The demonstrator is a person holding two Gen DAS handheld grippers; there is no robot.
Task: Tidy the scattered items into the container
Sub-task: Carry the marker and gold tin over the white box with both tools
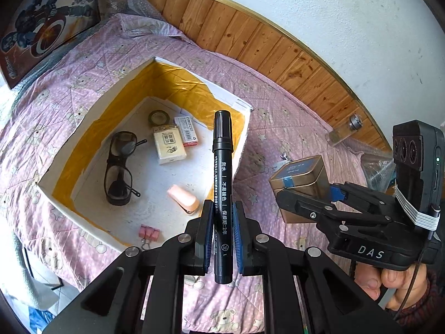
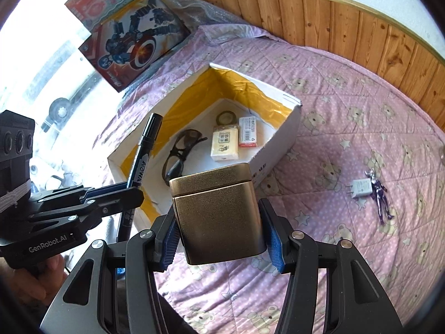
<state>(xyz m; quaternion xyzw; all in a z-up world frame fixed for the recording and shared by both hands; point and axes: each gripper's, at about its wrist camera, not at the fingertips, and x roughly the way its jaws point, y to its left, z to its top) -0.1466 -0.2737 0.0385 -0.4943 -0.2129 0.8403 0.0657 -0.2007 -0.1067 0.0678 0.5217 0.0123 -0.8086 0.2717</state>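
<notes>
Marker (image 1: 222,192), black and capped, stands upright between the blue pads of the left gripper (image 1: 222,232), which is clenched on its lower half, above the near wall of the white box (image 1: 243,139). The right gripper (image 2: 221,233) grasps a gold tin (image 2: 215,214) by 2 sides, at about 3 o'clock from the marker. Both hover close together, so 1 could knock the other during release; the tall marker may also tip outside if dropped on the wall. Inside the box lie a pink stapler (image 1: 183,199), glasses (image 1: 119,167) and an eraser (image 1: 169,144), and the heavy tin could land on the glasses. Farther, at 2 o'clock on the quilt (image 2: 347,111), a charger (image 2: 360,189) and a small figure (image 2: 379,197) wait.
</notes>
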